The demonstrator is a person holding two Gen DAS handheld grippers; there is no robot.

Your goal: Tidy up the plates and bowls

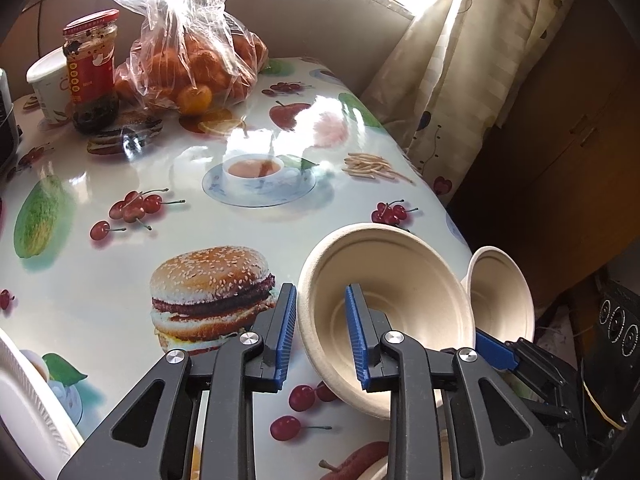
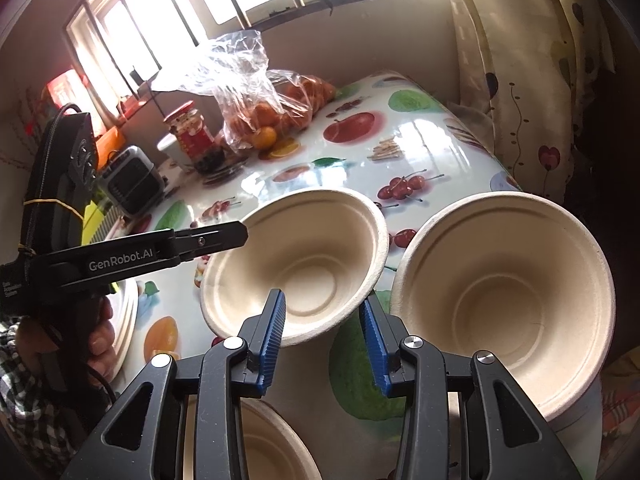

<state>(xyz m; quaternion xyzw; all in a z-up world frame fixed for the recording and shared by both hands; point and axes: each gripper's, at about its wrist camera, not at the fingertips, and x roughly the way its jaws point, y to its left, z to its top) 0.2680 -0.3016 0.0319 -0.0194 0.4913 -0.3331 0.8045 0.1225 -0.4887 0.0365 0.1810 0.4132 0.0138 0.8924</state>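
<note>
the left-hand bowl (image 1: pixel 384 312) is tilted up off the fruit-print table (image 1: pixel 120 280), mouth toward the cameras, and the left gripper (image 1: pixel 322 334) is clamped on its near rim, one pad outside the wall and one inside. the second bowl (image 2: pixel 504 300) hangs just to its right, rims almost touching, but whether the right gripper (image 2: pixel 322 344) pinches its near-left rim or stands open cannot be told. nesting them likely means sliding one bowl sideways into the other's mouth.

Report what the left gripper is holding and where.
A tilted beige paper bowl, pinched at its near rim, fingers on either side of the wall.
</note>
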